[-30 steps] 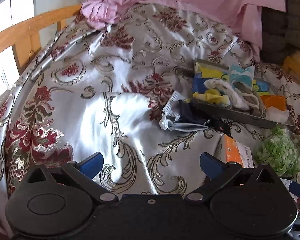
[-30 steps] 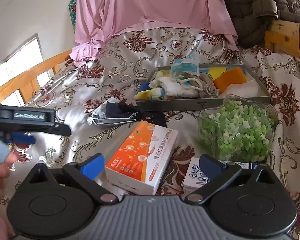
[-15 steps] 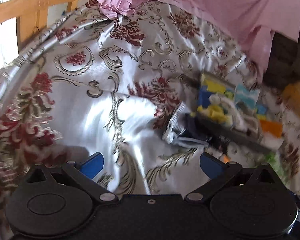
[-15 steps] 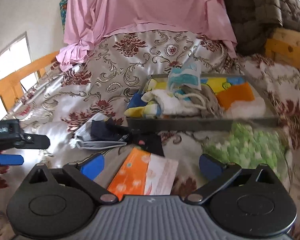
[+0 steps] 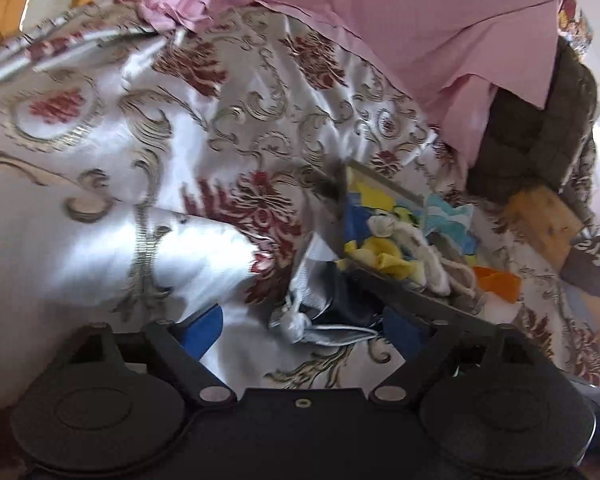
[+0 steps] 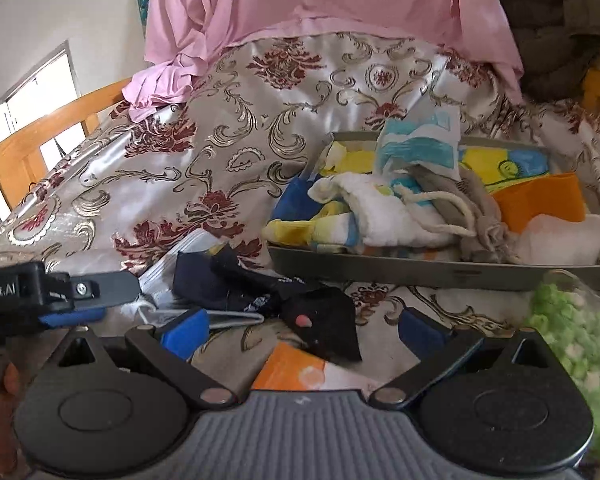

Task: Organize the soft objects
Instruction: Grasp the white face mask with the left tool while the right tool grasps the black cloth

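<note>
We found the left gripper [image 5: 302, 326] low over the patterned bedspread [image 5: 100, 208], its jaws apart and empty, having just closed a little; the pale face mask [image 5: 300, 320] and the dark cloth [image 5: 346, 300] lay between and just ahead of the fingertips, untouched. The right gripper [image 6: 302, 328] also stood with jaws apart and nothing held, the dark cloth [image 6: 260, 284] just ahead of it. The loose pile sat on the bedspread against the near wall of the grey tray [image 6: 420, 270], which already held folded cloths and a drawstring pouch [image 6: 472, 216].

Risks, in our judgement:
- Mask and dark cloth overlap; closing here could lift both together, or catch only a mask strap and let the rest dangle.
- The bedspread is slack and glossy; fingertips set too low could pinch it with the item.
- Both grippers converge on the same small pile, and the left one showed just beside the right's left finger in the right wrist view; a clash is possible.
- The orange box [image 6: 296, 372] and the bag of green pieces [image 6: 572, 340] lie close and could be nudged.

Against the earlier frames, both cameras stood nearer the pile, the left view had tilted and blurred, and the orange box had slid largely beneath the right gripper's body.
</note>
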`<state>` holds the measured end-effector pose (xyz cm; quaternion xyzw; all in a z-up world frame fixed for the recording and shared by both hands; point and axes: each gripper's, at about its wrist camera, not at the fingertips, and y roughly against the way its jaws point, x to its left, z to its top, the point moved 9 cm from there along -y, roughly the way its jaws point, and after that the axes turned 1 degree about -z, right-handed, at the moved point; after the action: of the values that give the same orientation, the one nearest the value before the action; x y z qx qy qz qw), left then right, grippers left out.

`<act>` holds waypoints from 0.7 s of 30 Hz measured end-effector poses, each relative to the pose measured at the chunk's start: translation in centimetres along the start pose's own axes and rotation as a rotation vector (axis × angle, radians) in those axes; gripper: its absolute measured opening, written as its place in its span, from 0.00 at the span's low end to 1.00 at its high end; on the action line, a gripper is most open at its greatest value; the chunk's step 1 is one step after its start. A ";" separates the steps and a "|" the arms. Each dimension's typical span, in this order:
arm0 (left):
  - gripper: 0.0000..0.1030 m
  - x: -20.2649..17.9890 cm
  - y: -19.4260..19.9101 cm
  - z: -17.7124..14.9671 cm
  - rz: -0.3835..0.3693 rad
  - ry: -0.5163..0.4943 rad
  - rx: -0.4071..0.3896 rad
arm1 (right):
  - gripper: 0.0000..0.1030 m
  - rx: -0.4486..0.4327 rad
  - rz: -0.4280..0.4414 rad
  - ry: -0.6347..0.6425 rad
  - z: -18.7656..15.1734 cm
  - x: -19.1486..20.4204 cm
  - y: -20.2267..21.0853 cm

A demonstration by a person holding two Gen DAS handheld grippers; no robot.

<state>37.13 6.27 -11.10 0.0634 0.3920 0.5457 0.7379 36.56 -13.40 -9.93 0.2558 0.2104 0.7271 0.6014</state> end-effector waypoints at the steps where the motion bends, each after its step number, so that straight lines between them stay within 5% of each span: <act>1: 0.81 0.2 -0.5 0.0 -0.017 0.022 0.006 | 1.00 0.007 0.003 0.001 0.3 0.0 -0.5; 6: 0.69 1.3 -2.6 0.1 -0.099 0.149 0.051 | 0.99 0.028 -0.011 0.069 1.0 0.4 -2.8; 14: 0.39 2.5 -5.4 -0.2 -0.149 0.268 0.111 | 0.78 0.110 0.021 0.048 0.8 0.3 -5.9; 21: 0.33 3.0 -5.5 0.0 -0.159 0.314 0.105 | 0.39 0.128 0.026 0.064 0.5 0.9 -6.4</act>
<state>41.63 6.67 -15.49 -0.0155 0.5341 0.4675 0.7042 41.64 -11.27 -13.38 0.2733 0.2723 0.7275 0.5673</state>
